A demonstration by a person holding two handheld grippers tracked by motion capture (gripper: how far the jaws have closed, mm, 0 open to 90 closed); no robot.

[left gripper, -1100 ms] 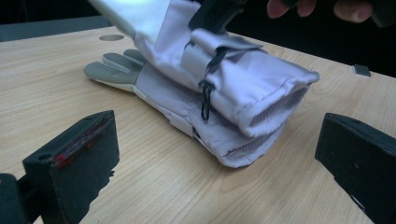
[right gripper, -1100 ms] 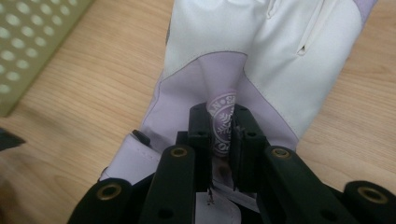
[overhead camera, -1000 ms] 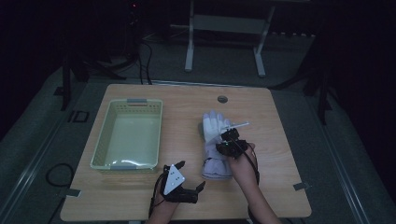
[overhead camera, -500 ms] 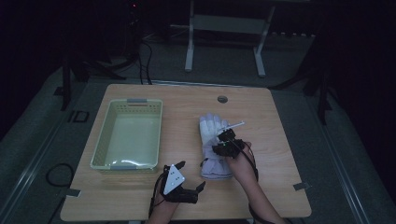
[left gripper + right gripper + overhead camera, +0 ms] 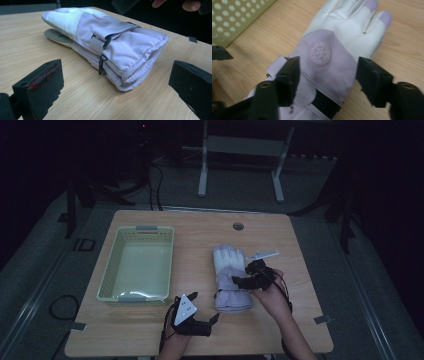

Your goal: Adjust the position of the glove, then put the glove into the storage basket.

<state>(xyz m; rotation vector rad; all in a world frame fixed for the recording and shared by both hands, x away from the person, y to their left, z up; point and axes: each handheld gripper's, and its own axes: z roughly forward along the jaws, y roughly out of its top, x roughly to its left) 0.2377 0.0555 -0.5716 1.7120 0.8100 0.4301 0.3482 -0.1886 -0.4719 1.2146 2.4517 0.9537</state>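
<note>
A pair of white and lilac padded gloves point(image 5: 229, 279) lies stacked on the wooden table point(image 5: 300, 245), fingers pointing away from me. My right gripper point(image 5: 240, 281) hovers over the top glove point(image 5: 337, 32). The right gripper's point(image 5: 328, 72) jaws have just been opening and now stand wide, with the glove's round emblem below them and nothing pinched. My left gripper point(image 5: 205, 306) rests near the table's front edge. It is open and faces the gloves' cuffs point(image 5: 135, 57), which lie a short way beyond the left gripper's point(image 5: 115, 83) jaws.
A pale green perforated basket point(image 5: 107, 270) stands empty at the left of the table, and its corner point(image 5: 237, 17) appears in the right gripper view. A round cable hole point(image 5: 238, 226) sits near the far edge. Metal stand legs rise on the dark floor behind.
The right gripper's jaws have gone from nearly shut to wide open, and that hand has drawn back a little towards me. The left gripper and the gloves stay where they were.
</note>
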